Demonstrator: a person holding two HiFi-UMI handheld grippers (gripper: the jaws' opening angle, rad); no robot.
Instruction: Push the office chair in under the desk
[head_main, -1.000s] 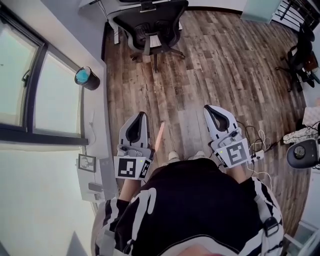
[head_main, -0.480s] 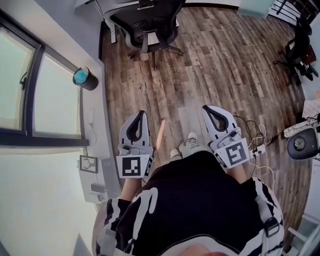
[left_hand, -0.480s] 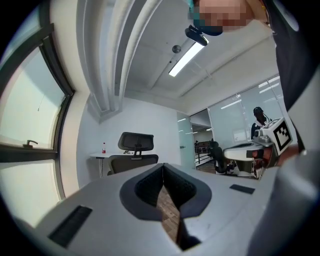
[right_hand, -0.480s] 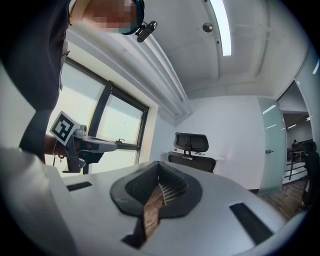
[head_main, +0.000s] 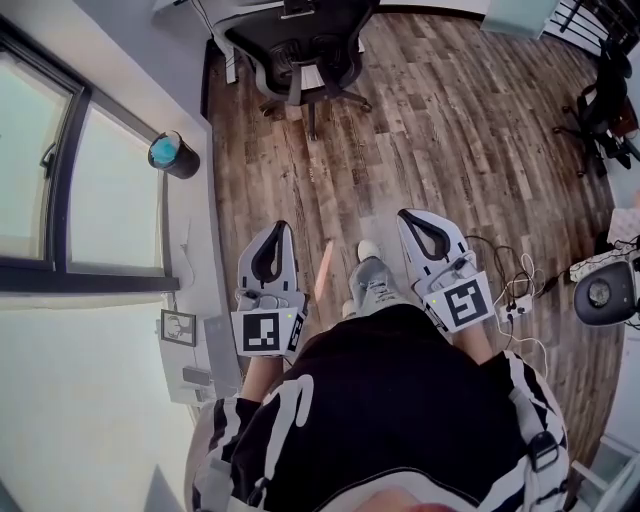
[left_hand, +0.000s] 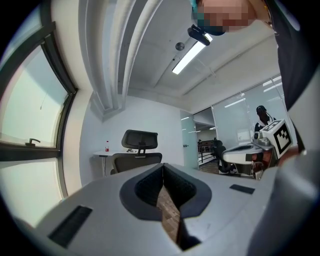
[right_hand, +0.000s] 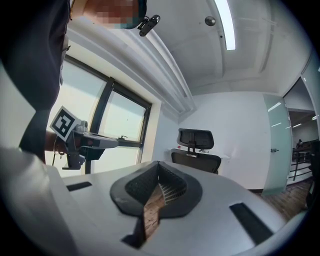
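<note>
The left gripper (head_main: 282, 229) and right gripper (head_main: 409, 216) both have their fingers pressed together, holding nothing. The black mesh office chair (head_main: 305, 45) stands well ahead, at the white counter (left_hand: 100, 153).

**Blind spots from my seat**

The head view's top edge cuts off part of the office chair (head_main: 300, 45) and nearly all the worktop (head_main: 240, 10). The left tongs (left_hand: 162, 167) hide the chair's base in their view, and the right tongs (right_hand: 158, 165) do likewise. I can't name the small item (left_hand: 106, 146) on the worktop.
</note>
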